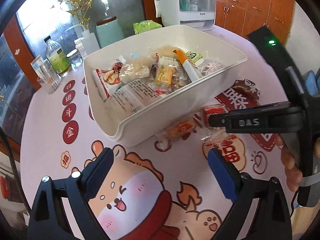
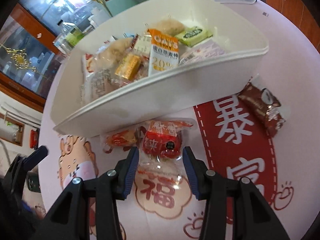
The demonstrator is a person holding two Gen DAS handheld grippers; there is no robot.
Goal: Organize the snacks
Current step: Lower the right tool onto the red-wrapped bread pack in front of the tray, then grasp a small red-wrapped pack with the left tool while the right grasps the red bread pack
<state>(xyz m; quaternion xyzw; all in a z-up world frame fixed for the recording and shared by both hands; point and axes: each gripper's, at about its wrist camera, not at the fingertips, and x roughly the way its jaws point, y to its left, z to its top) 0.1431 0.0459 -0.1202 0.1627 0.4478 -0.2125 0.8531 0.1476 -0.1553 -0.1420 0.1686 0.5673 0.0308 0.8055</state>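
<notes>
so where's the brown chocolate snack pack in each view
Left wrist: brown snack pack right of centre, on the tablecloth beside the white bin's right end.
Right wrist: brown snack pack at the right edge, just below the bin's right corner.
Shared landmark: the white bin full of snacks.

White bin (image 1: 152, 124); red snack packet (image 2: 162, 142); brown wrapper (image 2: 262, 108); pink cartoon-print tablecloth (image 1: 50, 156).

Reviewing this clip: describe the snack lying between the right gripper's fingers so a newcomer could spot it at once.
Find the white bin full of snacks on the printed tablecloth. Just outside its near wall lies the red packet, between the open right gripper fingers. Unlike the orange packet beside it, it shows white characters and a clear crinkled end.
</notes>
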